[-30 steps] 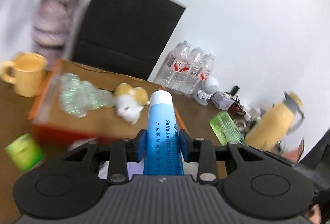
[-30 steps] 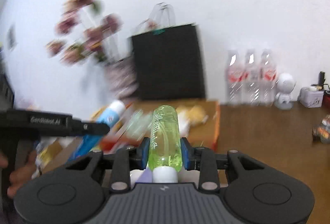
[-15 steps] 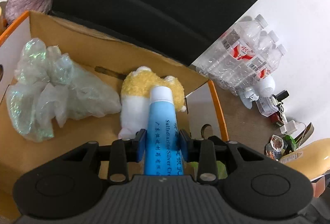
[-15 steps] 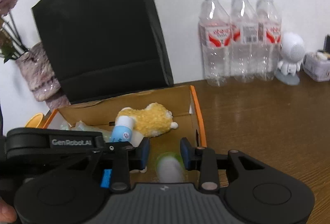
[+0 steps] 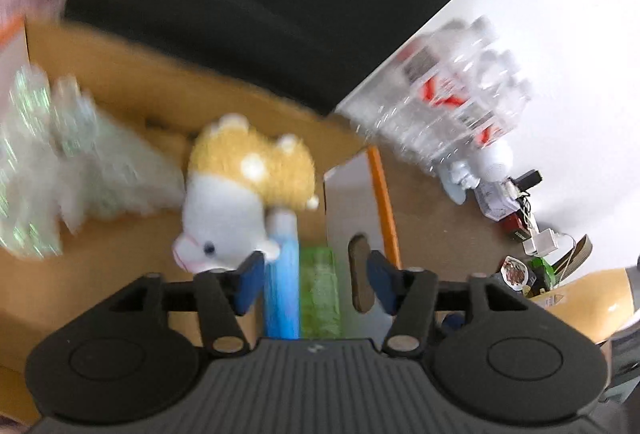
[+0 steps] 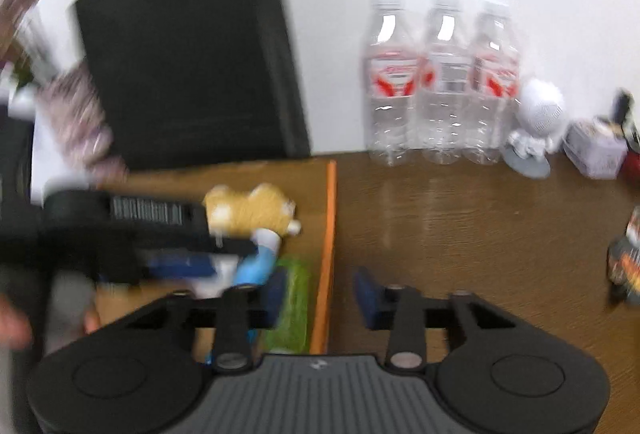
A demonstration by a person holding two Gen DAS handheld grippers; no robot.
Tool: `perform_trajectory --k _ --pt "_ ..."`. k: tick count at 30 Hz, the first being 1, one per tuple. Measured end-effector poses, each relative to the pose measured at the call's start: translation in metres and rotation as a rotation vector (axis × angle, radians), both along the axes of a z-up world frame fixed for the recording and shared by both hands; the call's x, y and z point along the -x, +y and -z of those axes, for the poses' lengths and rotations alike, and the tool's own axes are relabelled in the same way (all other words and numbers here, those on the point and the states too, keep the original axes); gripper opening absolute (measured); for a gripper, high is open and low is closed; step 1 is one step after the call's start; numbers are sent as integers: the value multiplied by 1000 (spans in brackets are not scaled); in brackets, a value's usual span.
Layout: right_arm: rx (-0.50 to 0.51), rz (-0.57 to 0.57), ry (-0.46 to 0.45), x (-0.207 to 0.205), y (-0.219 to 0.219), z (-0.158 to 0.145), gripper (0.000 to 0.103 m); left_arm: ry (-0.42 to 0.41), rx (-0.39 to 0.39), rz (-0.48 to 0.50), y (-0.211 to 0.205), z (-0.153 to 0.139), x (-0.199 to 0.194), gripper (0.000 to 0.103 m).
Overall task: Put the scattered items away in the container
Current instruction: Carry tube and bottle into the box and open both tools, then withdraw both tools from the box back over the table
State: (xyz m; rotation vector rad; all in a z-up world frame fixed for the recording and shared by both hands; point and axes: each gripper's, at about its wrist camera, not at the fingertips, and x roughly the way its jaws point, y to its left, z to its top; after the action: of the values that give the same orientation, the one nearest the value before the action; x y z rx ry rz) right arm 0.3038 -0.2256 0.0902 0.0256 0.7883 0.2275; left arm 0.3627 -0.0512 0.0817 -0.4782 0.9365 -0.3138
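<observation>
- In the left wrist view, a crumpled clear bag [image 5: 48,170] lay at the left end of the cardboard box [image 5: 120,82], with a yellow and white plush toy [image 5: 240,194] just to its right.
- A blue tube [image 5: 282,274] lay in the box with its cap up against the plush toy, and a green bottle [image 5: 320,290] lay alongside it on the right, touching or nearly so.
- The left gripper [image 5: 316,282] hung over that pair. Its jaws had just been opening and stood wide. The tube sat between them close by the left pad, and the right pad was well clear of both, so nothing was gripped.
- The box's orange-edged end wall [image 5: 380,194] stood just right of the bottle.
- In the right wrist view, the green bottle [image 6: 294,298] lay inside the box, under the left finger of the right gripper [image 6: 320,298].
- Its jaws had just been closing but stood apart, with nothing between them. The gap hung over the box's orange rim [image 6: 330,218].
- To the right was bare wooden table [image 6: 460,234], with three water bottles [image 6: 440,82] at the wall.
</observation>
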Motion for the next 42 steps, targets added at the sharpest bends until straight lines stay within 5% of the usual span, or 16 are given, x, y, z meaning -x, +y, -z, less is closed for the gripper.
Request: perform_trajectory --k 6,8,10,13,20,28,42 --pt "-13 -75 83 -1 15 5 26 -27 -133 47 -1 -16 23 65" --pt "-51 -75 119 -2 15 8 26 -33 -194 43 1 -19 32 72" --pt "-86 -69 144 -1 14 9 26 -38 -246 20 5 -23 39 96" --pt "-98 -57 163 8 13 5 27 -71 -346 28 8 -34 58 98" --pt "-98 -59 143 41 23 -18 47 -137 -547 45 15 -57 113 103" --pt "-72 -90 106 79 43 -39 61 -160 -536 -1 41 -76 161 103" --pt "-46 -122 42 137 58 -46 70 -222 -543 -51 54 -79 223 103"
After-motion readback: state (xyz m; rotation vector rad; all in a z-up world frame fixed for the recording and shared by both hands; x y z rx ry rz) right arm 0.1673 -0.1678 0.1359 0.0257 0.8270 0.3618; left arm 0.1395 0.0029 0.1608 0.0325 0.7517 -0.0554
